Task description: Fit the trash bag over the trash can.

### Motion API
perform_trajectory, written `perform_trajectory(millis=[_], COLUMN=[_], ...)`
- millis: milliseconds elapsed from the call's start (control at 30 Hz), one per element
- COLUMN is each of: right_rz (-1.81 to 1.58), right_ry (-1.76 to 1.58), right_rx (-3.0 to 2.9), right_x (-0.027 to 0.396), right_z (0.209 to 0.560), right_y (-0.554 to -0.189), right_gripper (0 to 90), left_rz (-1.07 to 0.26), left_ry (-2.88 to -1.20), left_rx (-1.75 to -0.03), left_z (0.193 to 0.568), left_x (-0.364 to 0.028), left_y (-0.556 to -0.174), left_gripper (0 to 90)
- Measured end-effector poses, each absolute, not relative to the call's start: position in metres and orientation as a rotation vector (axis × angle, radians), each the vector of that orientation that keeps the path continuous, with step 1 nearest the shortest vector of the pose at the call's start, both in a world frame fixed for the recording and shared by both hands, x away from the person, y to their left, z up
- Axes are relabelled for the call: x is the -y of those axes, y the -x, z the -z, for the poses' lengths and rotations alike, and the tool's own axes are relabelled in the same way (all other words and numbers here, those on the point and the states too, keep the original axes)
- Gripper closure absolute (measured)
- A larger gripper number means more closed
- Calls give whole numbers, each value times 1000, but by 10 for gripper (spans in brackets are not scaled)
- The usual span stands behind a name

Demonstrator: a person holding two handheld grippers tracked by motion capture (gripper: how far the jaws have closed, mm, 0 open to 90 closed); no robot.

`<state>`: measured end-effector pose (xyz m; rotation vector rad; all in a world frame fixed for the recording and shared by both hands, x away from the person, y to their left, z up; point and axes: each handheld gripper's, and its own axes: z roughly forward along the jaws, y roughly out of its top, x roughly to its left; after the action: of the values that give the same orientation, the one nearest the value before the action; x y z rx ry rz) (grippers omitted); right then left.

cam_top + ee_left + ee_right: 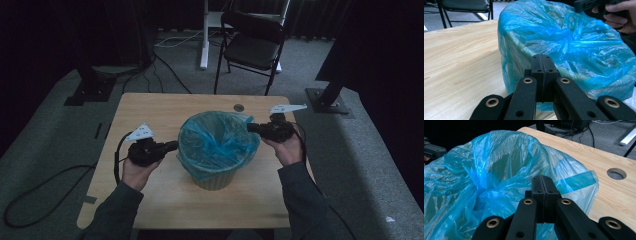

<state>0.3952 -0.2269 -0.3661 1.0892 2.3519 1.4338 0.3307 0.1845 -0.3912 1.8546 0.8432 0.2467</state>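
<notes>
A cream bin (216, 179) lined with a blue plastic bag (217, 140) stands mid-table. My left gripper (172, 146) is at the bag's left rim. In the left gripper view its jaws (541, 57) are shut flat together against the blue film (564, 37). I cannot see whether any film is pinched. My right gripper (251, 127) is at the bag's right rim. In the right gripper view it (541, 178) is also shut, with the crumpled bag (494, 165) right behind the tips. The bag's mouth is bunched inward.
The light wooden table (150, 110) has a round hole (239, 107) near its far edge. A black folding chair (252, 45) stands beyond the table. Cables (167, 70) and dark stand bases (327, 97) lie on the grey carpet.
</notes>
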Motion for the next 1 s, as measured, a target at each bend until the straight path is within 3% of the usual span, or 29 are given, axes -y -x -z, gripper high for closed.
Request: perform_trajectory(millis=[900, 1000], right_rz=[-1442, -1441], right_ry=[-1159, -1161], right_rx=[-2361, -2350], right_x=[238, 238], right_z=[388, 387], right_y=[-377, -377], right_gripper=[885, 874], left_rz=[-259, -256], left_ry=[-1811, -1783], left_rx=[-933, -928], left_z=[400, 394], left_x=[-194, -197], left_y=[-345, -345], left_gripper=[896, 815])
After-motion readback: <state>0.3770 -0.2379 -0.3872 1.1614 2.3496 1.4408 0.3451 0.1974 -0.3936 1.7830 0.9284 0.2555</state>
